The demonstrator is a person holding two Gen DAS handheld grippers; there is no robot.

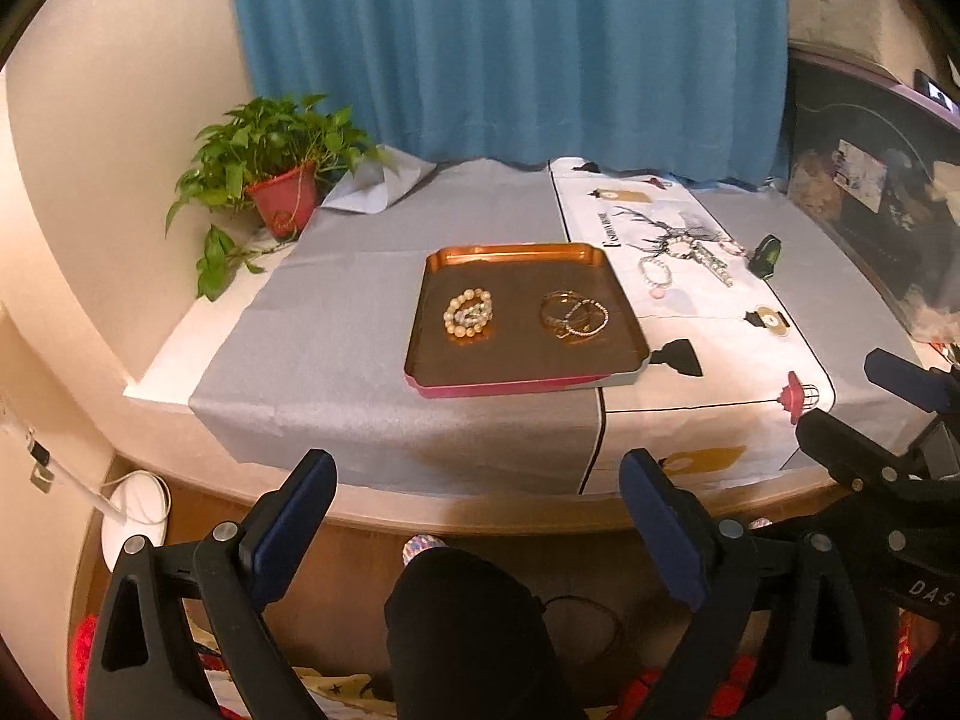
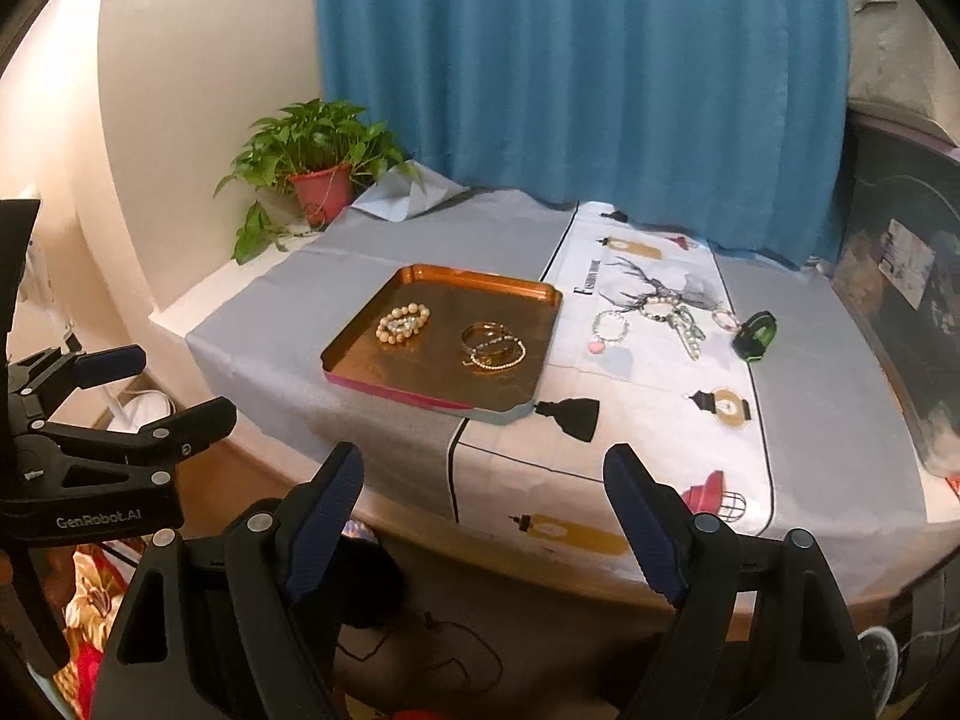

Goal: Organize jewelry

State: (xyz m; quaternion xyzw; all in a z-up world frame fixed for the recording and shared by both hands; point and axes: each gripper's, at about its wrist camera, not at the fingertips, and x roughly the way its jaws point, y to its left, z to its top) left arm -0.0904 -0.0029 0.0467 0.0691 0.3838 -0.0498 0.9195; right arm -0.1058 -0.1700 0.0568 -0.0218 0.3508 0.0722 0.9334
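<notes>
A copper tray [image 1: 516,254] [image 2: 432,399] sits on the grey cloth. It holds a pearl bracelet [image 1: 468,313] [image 2: 403,323] at left and gold bangles [image 1: 573,315] [image 2: 493,345] at right. More beaded bracelets [image 1: 657,272] [image 2: 612,327] and a chain [image 1: 714,264] [image 2: 689,330] lie on the white printed cloth right of the tray. My left gripper [image 1: 479,471] and right gripper [image 2: 483,465] are both open and empty, held off the table's near edge.
A potted plant [image 1: 282,195] [image 2: 321,183] stands at the back left. A green and black object [image 1: 766,255] [image 2: 756,336] lies right of the loose jewelry. A blue curtain [image 1: 510,48] hangs behind. A dark box [image 2: 912,324] stands at the right edge.
</notes>
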